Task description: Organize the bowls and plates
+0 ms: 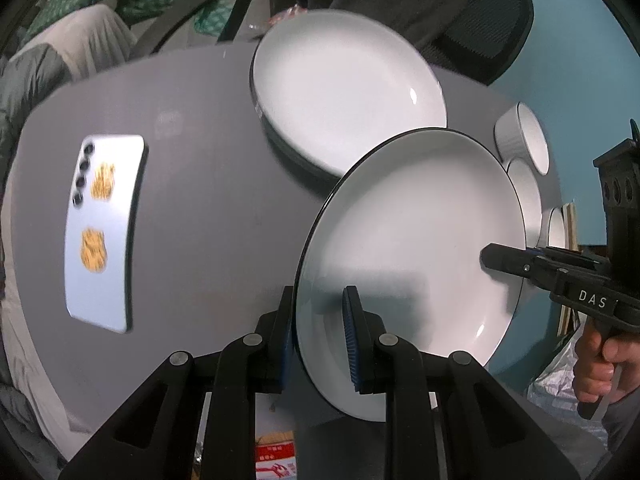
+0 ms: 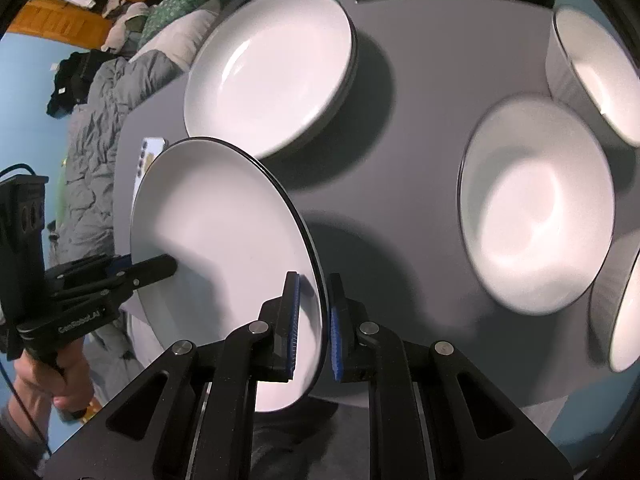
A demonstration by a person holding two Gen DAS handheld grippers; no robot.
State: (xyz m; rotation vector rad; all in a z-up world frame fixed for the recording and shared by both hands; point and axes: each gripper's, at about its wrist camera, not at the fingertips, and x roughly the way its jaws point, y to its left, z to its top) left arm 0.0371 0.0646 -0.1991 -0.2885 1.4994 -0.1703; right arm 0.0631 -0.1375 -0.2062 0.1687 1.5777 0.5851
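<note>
A white plate with a dark rim (image 1: pixel 412 256) is held in the air above the grey table, gripped on opposite edges by both grippers. My left gripper (image 1: pixel 320 308) is shut on its near rim. My right gripper (image 2: pixel 314 300) is shut on the opposite rim of the same plate (image 2: pixel 224 232). A stack of white plates (image 1: pixel 344 92) lies on the table beyond it; it also shows in the right wrist view (image 2: pixel 272 68). Several white bowls (image 2: pixel 536 204) stand on the table to the right.
A pale blue phone (image 1: pixel 102 232) lies face down on the left of the grey table (image 1: pixel 208 216). An office chair (image 1: pixel 480 12) stands behind the table. Bedding and clothes (image 2: pixel 96 120) lie off the table's left side.
</note>
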